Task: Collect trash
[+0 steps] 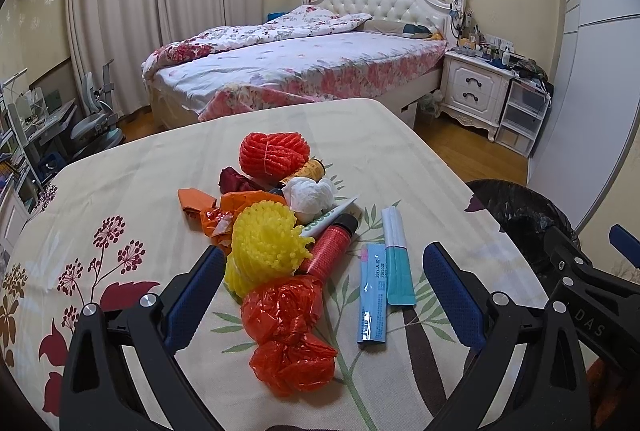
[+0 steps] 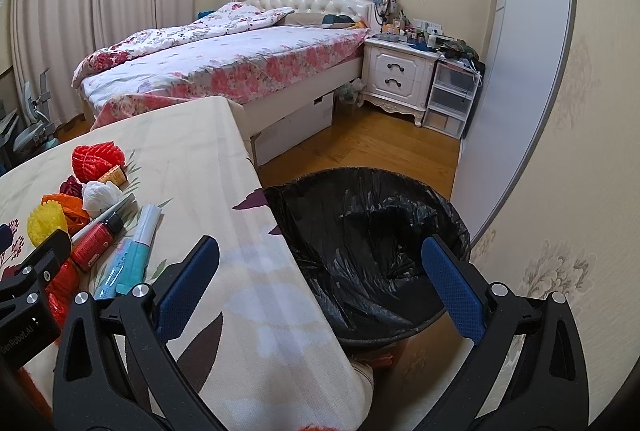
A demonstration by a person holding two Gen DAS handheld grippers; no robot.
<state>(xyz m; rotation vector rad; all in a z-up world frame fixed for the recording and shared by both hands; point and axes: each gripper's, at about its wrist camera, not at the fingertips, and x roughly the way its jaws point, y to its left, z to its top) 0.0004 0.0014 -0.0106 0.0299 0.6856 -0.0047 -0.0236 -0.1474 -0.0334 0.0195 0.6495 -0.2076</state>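
A heap of trash lies on the floral tablecloth (image 1: 120, 183): a red foam net (image 1: 274, 153), a white paper wad (image 1: 310, 195), a yellow foam net (image 1: 266, 245), a red tube (image 1: 330, 245), crumpled red plastic (image 1: 288, 335) and two blue sachets (image 1: 386, 281). My left gripper (image 1: 324, 295) is open, hovering over the near end of the heap with nothing held. My right gripper (image 2: 320, 287) is open above the table's right edge, beside a bin with a black liner (image 2: 368, 239). The heap shows at the left in the right wrist view, with the red tube (image 2: 94, 241) near its front.
A bed (image 1: 304, 67) with a floral cover stands behind the table, a white nightstand (image 1: 474, 87) and clear drawers (image 1: 520, 115) to its right. A chair and desk (image 1: 52, 127) stand at the far left. Wooden floor (image 2: 360, 143) lies between bed and bin.
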